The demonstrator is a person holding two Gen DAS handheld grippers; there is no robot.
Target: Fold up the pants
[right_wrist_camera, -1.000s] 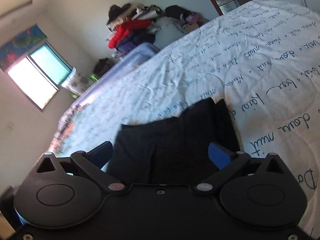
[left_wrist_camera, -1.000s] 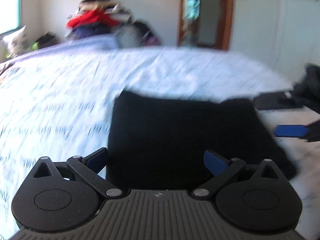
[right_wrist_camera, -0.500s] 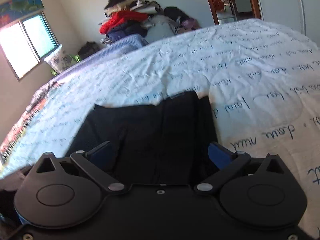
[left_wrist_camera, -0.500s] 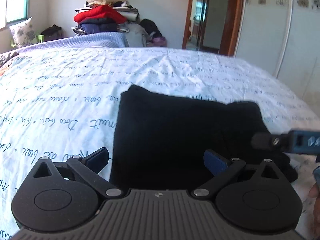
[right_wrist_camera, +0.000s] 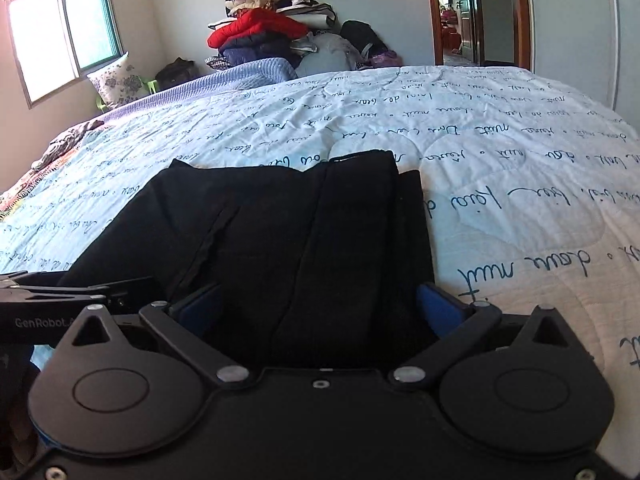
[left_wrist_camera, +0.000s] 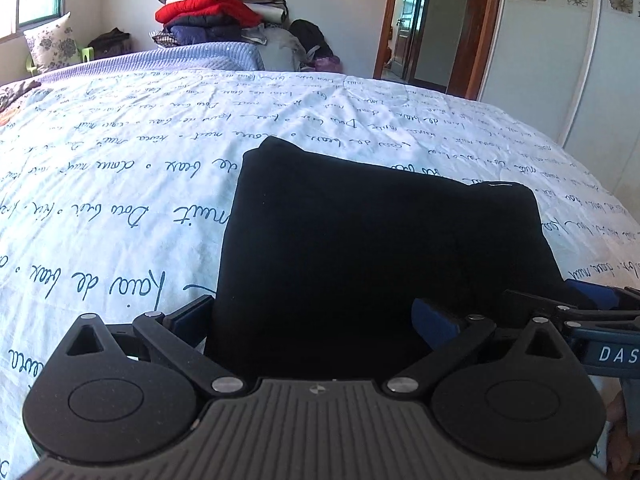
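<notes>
Black pants [left_wrist_camera: 380, 248] lie folded into a thick rectangle on the bed, with layered edges showing along the right side in the right wrist view [right_wrist_camera: 288, 240]. My left gripper [left_wrist_camera: 314, 314] hovers open at the near edge of the pants, nothing between its blue pads. My right gripper [right_wrist_camera: 320, 306] is also open over the near edge, holding nothing. Each gripper shows in the other's view: the right gripper [left_wrist_camera: 592, 308] at the right edge, the left gripper [right_wrist_camera: 68, 292] at the left edge.
The bed carries a white quilt with blue script [left_wrist_camera: 120, 184]. A pile of clothes with a red jacket [left_wrist_camera: 212, 12] stands at the far wall beside a doorway [left_wrist_camera: 416, 24]. A floral pillow [right_wrist_camera: 116, 80] and window [right_wrist_camera: 64, 36] are at the far left.
Both grippers have levelled out and come lower toward the near edge of the folded pants. The right gripper has moved in beside the left. Both stay open.
</notes>
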